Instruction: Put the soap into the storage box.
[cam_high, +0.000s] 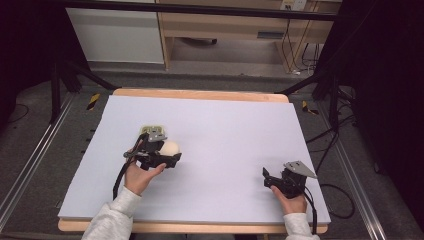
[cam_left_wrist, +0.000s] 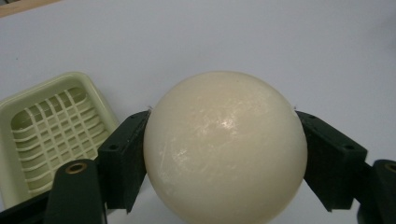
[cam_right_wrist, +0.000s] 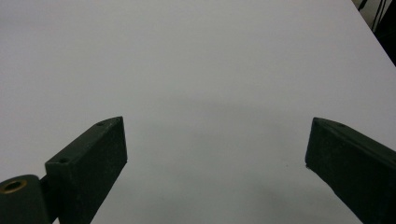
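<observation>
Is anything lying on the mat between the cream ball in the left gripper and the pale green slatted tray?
Nothing visible does. The left gripper is shut on the smooth cream ball, and only bare white mat separates it from the pale green slatted plastic tray just beside it.

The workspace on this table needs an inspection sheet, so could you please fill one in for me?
Surface: pale sheet over a wooden table, flat and clean.
Job's things: cream ball held off the sheet; pale green slatted tray beside it, nothing in it.
Clutter: nothing seen.
Grippers: left tool shut on the ball, pads against both its sides; right tool open, nothing between its jaws, low over the sheet near the front right.
Cables: one trails from each tool; more lie on the floor at right.
Surroundings: wooden furniture behind, black stand legs at the sides.
</observation>
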